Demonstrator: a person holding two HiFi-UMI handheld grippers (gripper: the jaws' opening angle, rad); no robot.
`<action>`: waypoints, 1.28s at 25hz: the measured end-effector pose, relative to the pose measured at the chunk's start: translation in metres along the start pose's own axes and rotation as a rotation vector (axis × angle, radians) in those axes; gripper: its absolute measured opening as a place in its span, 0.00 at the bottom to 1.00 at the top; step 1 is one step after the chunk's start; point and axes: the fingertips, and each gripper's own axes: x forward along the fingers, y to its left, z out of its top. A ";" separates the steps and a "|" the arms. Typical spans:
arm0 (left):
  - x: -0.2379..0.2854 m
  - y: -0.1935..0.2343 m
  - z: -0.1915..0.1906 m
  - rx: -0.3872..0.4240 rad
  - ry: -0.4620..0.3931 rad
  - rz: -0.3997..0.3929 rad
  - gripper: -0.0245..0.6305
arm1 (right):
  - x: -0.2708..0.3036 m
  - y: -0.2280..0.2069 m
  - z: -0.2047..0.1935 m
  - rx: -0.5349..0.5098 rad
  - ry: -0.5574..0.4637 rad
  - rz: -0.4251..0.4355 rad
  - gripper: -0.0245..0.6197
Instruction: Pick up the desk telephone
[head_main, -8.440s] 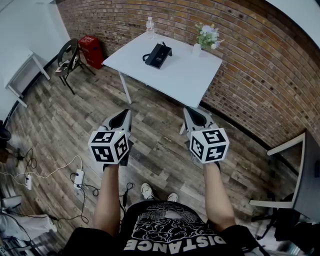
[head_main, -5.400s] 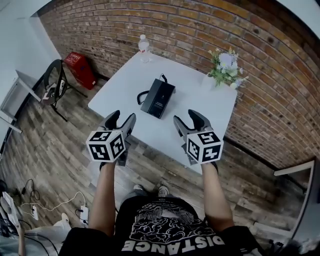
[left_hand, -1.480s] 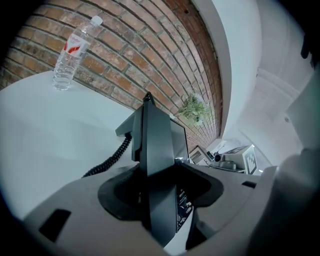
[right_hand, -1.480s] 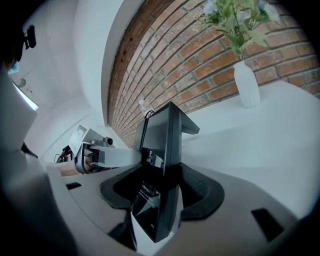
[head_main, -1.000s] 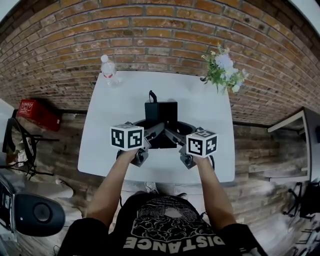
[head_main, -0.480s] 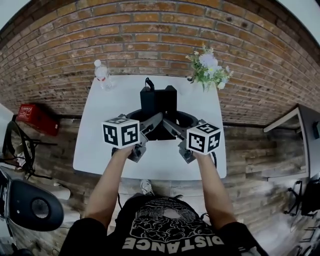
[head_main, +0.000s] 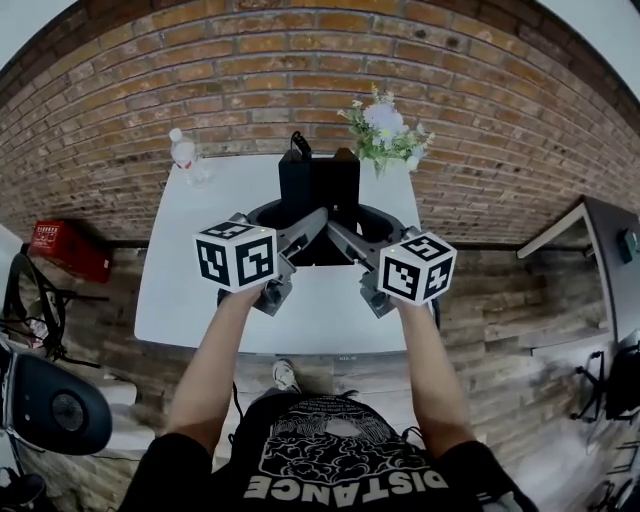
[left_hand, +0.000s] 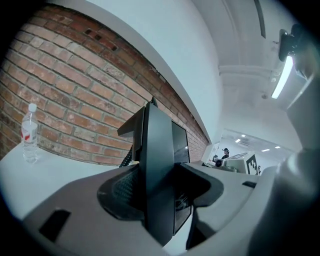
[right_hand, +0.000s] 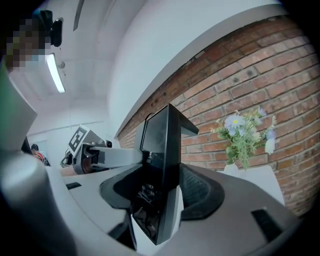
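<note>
Over a smooth white table (head_main: 190, 290), left gripper (head_main: 290, 226) and right gripper (head_main: 360, 232) pinch the slab-shaped black desk telephone (head_main: 320, 185).

water bottle (head_main: 183, 152) stood at far-left corner of white table (head_main: 190, 270), flowers (head_main: 385, 128) far-right; brick wall (head_main: 200, 60) behind, red crate (head_main: 62, 248) on floor, left.

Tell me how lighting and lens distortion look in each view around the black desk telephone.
Head view: strong fisheye bows the red brick wall into an arc, and the black desk telephone reads as a near featureless dark shape. Left gripper view: the ceiling strip light blows out white; corners vignette black. Right gripper view: the pale flowers look fairly sharp.
</note>
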 end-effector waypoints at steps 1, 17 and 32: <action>0.003 -0.007 0.002 0.008 -0.003 -0.005 0.39 | -0.007 -0.002 0.004 -0.005 -0.008 -0.004 0.39; 0.025 -0.088 0.026 0.108 -0.071 -0.056 0.39 | -0.081 -0.008 0.046 -0.098 -0.113 -0.040 0.39; 0.031 -0.095 0.021 0.102 -0.065 -0.056 0.39 | -0.091 -0.013 0.043 -0.101 -0.113 -0.041 0.39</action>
